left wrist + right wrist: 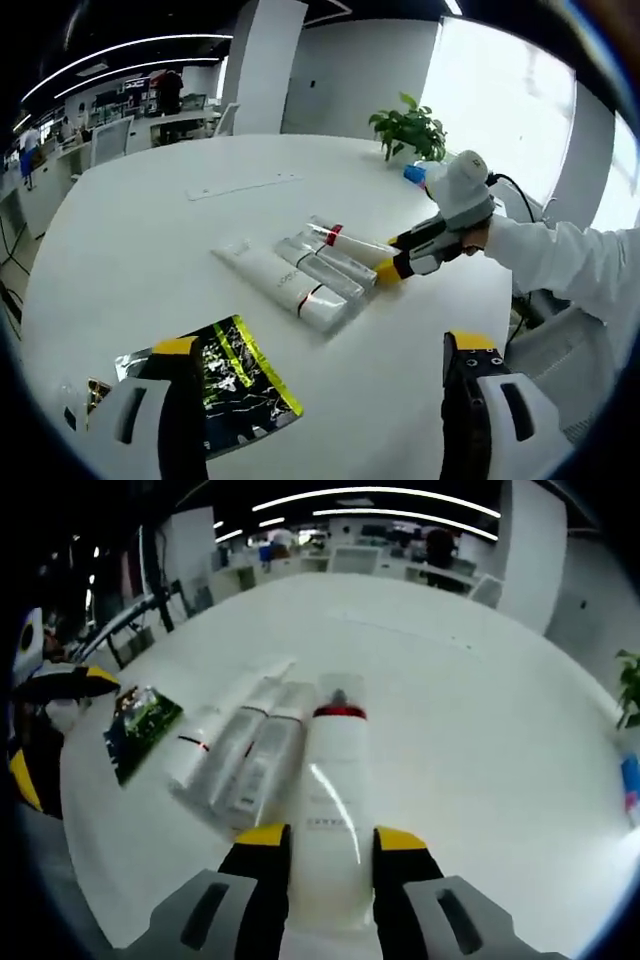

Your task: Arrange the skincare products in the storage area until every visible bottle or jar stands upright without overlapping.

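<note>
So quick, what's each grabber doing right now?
Left gripper: open, holding nothing, above the white table.
Right gripper: jaws around the white plastic tube with a red band, apparently gripping it.

A round white bench [130, 250] carries a flat black packet [245, 385] with yellow-green markings near its edge, a strip of white paper [243, 185] farther in, and a potted plant [410, 128] at the far side by a bright window [500, 95]. A small blue thing [414, 174] lies just beside the plant. Beyond the bench stand a white pillar [262, 65], desks and chairs [112, 138] under ceiling light strips [375, 492].
</note>
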Demonstrator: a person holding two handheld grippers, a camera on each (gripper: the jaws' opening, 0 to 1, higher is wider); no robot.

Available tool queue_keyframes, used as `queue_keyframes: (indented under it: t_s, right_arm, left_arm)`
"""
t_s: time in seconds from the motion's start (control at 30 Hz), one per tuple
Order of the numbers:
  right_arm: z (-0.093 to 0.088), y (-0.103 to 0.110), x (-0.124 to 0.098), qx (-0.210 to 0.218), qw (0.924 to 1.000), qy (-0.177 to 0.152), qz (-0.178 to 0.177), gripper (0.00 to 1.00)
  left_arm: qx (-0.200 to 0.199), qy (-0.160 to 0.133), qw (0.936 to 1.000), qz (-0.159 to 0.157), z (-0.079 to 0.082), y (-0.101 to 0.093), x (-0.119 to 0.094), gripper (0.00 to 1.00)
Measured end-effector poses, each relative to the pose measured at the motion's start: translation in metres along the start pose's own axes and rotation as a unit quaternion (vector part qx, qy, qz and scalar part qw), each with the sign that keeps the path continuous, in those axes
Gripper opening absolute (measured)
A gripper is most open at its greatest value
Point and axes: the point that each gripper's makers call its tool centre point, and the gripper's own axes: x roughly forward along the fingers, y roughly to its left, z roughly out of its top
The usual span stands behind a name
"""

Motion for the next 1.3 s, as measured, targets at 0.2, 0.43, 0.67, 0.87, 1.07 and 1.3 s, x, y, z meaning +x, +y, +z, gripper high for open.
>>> queue_keyframes:
  t_s: [0.2, 0.43, 0.67, 0.87, 1.07, 1.3]
  right_arm:
    - [-0.004, 0.001, -0.004, 0.041, 0.9991, 0.003, 0.015, 0.24]
    - [-0.006, 0.002, -0.007, 0.065, 0.9975, -0.002, 0.028, 0.24]
    - [-0.009, 0.008, -0.013, 0.120, 0.9912, -0.015, 0.055, 0.24]
    - [-0.008, 0.008, -0.014, 0.157, 0.9847, -0.028, 0.070, 0.24]
    - [-0.012, 0.015, -0.021, 0.189, 0.9780, -0.032, 0.082, 0.24]
    - [-0.014, 0.016, -0.027, 0.264, 0.9567, -0.038, 0.116, 0.23]
  left_arm:
    - [-0.021, -0.008, 0.9997, -0.013, 0.001, -0.003, 0.002, 0.96]
    - [-0.039, -0.009, 0.9989, -0.023, 0.002, -0.006, 0.004, 0.99]
    - [-0.060, -0.011, 0.9974, -0.039, 0.001, -0.010, 0.008, 0.99]
    - [-0.065, -0.024, 0.9966, -0.046, 0.007, -0.013, 0.014, 0.99]
    - [-0.064, -0.029, 0.9958, -0.058, 0.010, -0.019, 0.017, 0.99]
    - [-0.081, -0.025, 0.9940, -0.069, 0.011, -0.026, 0.024, 0.95]
